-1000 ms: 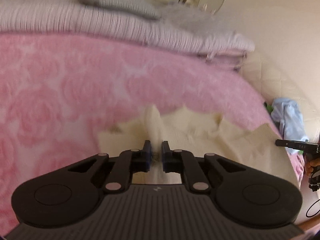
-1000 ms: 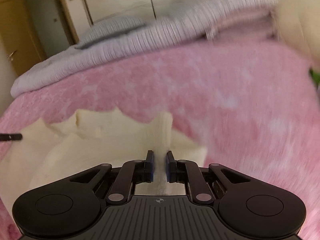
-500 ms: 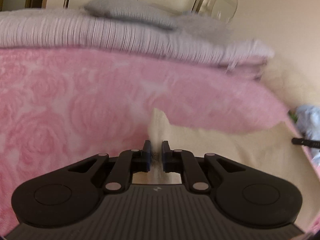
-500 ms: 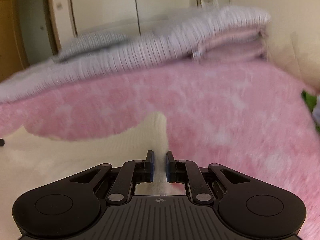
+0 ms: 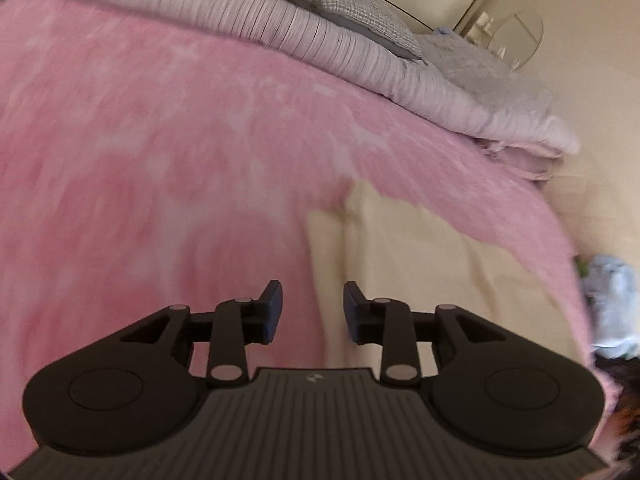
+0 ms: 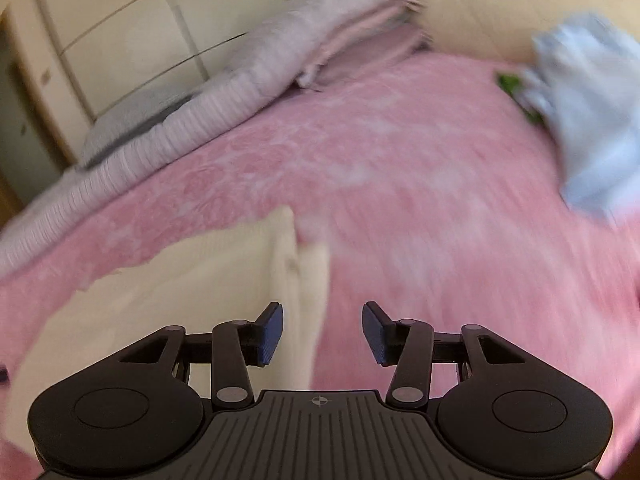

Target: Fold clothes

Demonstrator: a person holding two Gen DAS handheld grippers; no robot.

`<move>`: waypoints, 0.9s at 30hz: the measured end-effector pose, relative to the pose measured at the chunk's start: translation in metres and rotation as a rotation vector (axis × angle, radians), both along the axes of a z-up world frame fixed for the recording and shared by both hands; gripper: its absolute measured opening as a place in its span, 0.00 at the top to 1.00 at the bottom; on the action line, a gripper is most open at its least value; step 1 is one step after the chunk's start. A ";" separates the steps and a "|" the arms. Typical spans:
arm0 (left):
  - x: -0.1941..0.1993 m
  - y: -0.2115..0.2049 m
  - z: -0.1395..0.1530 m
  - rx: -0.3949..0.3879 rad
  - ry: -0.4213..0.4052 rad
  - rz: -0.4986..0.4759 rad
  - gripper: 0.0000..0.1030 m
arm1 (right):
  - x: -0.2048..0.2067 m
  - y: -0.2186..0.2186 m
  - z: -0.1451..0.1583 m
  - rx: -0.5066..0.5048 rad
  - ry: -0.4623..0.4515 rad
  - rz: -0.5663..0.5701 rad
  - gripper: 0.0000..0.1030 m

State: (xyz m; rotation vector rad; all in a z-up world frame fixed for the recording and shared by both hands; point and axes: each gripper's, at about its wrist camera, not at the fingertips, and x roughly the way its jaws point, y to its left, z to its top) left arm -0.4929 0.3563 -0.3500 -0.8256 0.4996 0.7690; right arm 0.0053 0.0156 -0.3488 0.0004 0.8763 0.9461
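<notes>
Bed: pink rose-patterned fleece blanket [image 5: 168, 168] covers the bed, with a folded lilac ribbed duvet [image 5: 360, 60] and a grey woven pillow [image 5: 352, 12] stacked along its far edge.
Garment: cream soft cloth [image 5: 432, 280] lies flat on the blanket, its far edge straight and its near-left corner just ahead of the left hand-held gripper [image 5: 310, 310]; in the right view the cream cloth [image 6: 180, 304] shows a raised fold ridge at its right edge.
Left hand-held gripper: fingers apart, nothing between them.
Right hand-held gripper [image 6: 323, 333]: fingers apart, the cloth's right edge just below.
Open room: bare blanket stretches left of the cloth and right of it, up to a crumpled light-blue garment [image 6: 588, 112] near the bed's right edge.
Change: half a second ago both pairs of fingers pinched the cloth; now both have let go.
</notes>
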 end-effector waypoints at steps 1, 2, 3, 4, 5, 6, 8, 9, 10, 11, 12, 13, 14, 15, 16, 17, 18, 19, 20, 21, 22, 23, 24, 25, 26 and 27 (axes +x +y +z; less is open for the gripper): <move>-0.010 -0.013 -0.001 -0.026 -0.029 0.001 0.71 | -0.008 -0.014 -0.002 0.011 0.036 -0.017 0.53; -0.020 -0.027 -0.001 -0.052 -0.058 0.001 0.68 | -0.015 -0.027 -0.006 0.017 0.062 -0.032 0.53; -0.026 -0.036 -0.006 -0.096 -0.095 -0.002 0.66 | -0.022 -0.037 -0.010 0.030 0.080 -0.045 0.53; -0.031 -0.046 -0.012 -0.140 -0.133 -0.005 0.66 | -0.027 -0.047 -0.010 0.051 0.096 -0.056 0.53; -0.034 -0.051 -0.016 -0.164 -0.160 0.004 0.66 | -0.029 -0.050 -0.011 0.066 0.117 -0.059 0.53; -0.037 -0.056 -0.020 -0.186 -0.186 0.014 0.66 | -0.031 -0.053 -0.012 0.080 0.138 -0.061 0.53; -0.035 -0.056 -0.025 -0.191 -0.184 0.048 0.67 | -0.031 -0.052 -0.013 0.095 0.169 -0.059 0.53; -0.033 -0.055 -0.027 -0.185 -0.177 0.058 0.68 | -0.032 -0.050 -0.012 0.093 0.168 -0.056 0.53; -0.031 -0.054 -0.029 -0.180 -0.170 0.068 0.69 | -0.032 -0.048 -0.012 0.087 0.166 -0.050 0.53; -0.029 -0.052 -0.031 -0.175 -0.163 0.078 0.71 | -0.032 -0.044 -0.012 0.083 0.165 -0.034 0.54; -0.025 -0.051 -0.032 -0.169 -0.143 0.077 0.75 | -0.032 -0.040 -0.013 0.080 0.163 -0.024 0.70; -0.023 -0.050 -0.031 -0.159 -0.124 0.074 0.77 | -0.035 -0.037 -0.015 0.076 0.160 -0.021 0.87; -0.021 -0.049 -0.029 -0.146 -0.111 0.066 0.80 | -0.034 -0.036 -0.013 0.071 0.152 -0.021 0.87; -0.020 -0.049 -0.025 -0.123 -0.096 0.051 0.81 | -0.034 -0.035 -0.009 0.068 0.131 -0.020 0.89; -0.020 -0.051 -0.022 -0.099 -0.082 0.039 0.82 | -0.034 -0.035 -0.010 0.057 0.109 -0.028 0.90; -0.020 -0.050 -0.021 -0.084 -0.067 0.028 0.82 | -0.033 -0.034 -0.011 0.045 0.088 -0.037 0.91; -0.020 -0.049 -0.021 -0.069 -0.052 0.017 0.82 | -0.033 -0.033 -0.012 0.031 0.069 -0.044 0.92; -0.017 -0.048 -0.026 -0.066 -0.020 0.010 0.81 | -0.034 -0.029 -0.018 -0.001 0.066 -0.043 0.92; -0.015 -0.047 -0.031 -0.065 0.014 0.002 0.81 | -0.035 -0.026 -0.023 -0.034 0.062 -0.042 0.92; -0.013 -0.048 -0.036 -0.073 0.021 0.008 0.80 | -0.036 -0.022 -0.027 -0.064 0.055 -0.041 0.92; -0.011 -0.051 -0.034 -0.067 0.028 0.014 0.80 | -0.041 -0.020 -0.023 -0.082 0.030 -0.042 0.92; -0.009 -0.055 -0.029 -0.052 0.046 0.010 0.80 | -0.046 -0.017 -0.019 -0.101 0.006 -0.045 0.91; -0.006 -0.061 -0.021 -0.025 0.073 0.005 0.79 | -0.052 -0.015 -0.012 -0.129 -0.015 -0.049 0.90; -0.004 -0.067 -0.016 -0.003 0.099 0.006 0.79 | -0.057 -0.014 -0.005 -0.154 -0.035 -0.053 0.89; -0.001 -0.072 -0.011 0.018 0.126 0.007 0.79 | -0.063 -0.015 0.001 -0.158 -0.054 -0.050 0.86; 0.001 -0.078 -0.005 0.039 0.153 0.008 0.79 | -0.069 -0.015 0.006 -0.162 -0.074 -0.047 0.84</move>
